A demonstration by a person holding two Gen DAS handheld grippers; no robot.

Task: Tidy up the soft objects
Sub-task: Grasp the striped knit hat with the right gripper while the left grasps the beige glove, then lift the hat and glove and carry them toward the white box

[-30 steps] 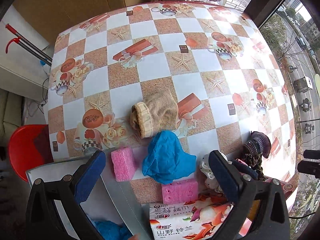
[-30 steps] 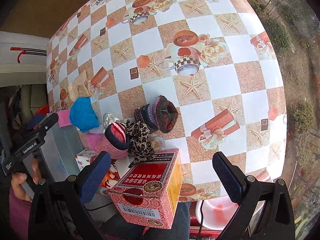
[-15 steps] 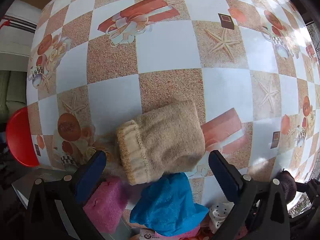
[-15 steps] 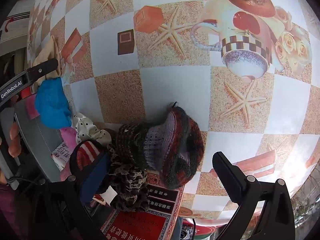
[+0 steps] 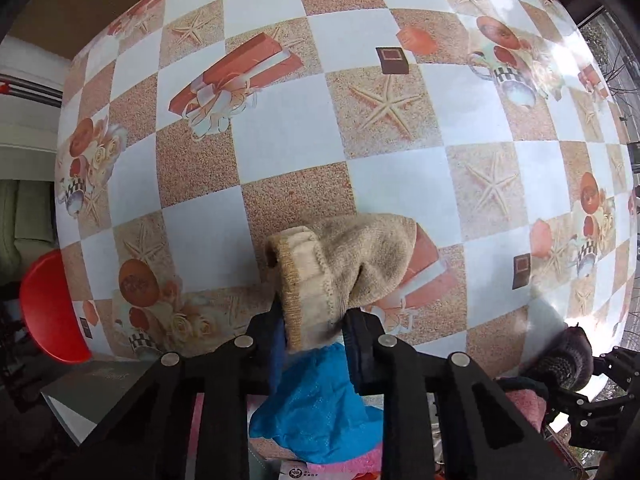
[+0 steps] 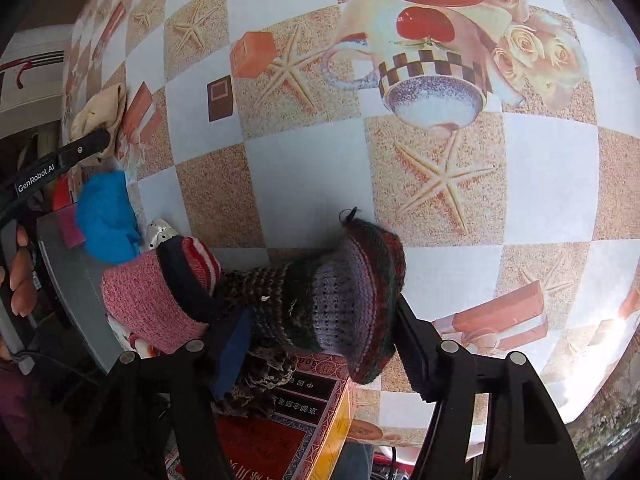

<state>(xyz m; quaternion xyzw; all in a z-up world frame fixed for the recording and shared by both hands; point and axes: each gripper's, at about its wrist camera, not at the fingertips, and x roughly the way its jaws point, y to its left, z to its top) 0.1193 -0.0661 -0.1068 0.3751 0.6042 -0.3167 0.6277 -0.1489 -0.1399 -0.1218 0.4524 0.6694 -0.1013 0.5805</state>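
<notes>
Your left gripper [image 5: 314, 340] points down toward the table [image 5: 288, 152], jaws closed on the ribbed cuff of the beige knit sock [image 5: 344, 264]; the rest of the sock lies on the tablecloth ahead of the fingers. Your right gripper [image 6: 320, 340] is low at the table's near edge w/ the dark striped knit hat [image 6: 344, 292] between its 2 fingers; the left pad touches the knit, the right one is at the brim, but I cannot tell if it really squeezes.

The left view shows the sock grip close; in the right view the sock [image 6: 100, 112] is only a small beige shape far left, behind the left tool. The right view alone shows the pink knit piece [image 6: 148, 304], a leopard-print cloth [image 6: 260, 380] and a red carton [image 6: 280, 432] under the hat.

Just behind the left fingers lies a blue cloth [image 5: 320, 408], which hides part of a pink sponge [image 5: 352, 464]. A red stool [image 5: 52, 308] stands left of the table.
</notes>
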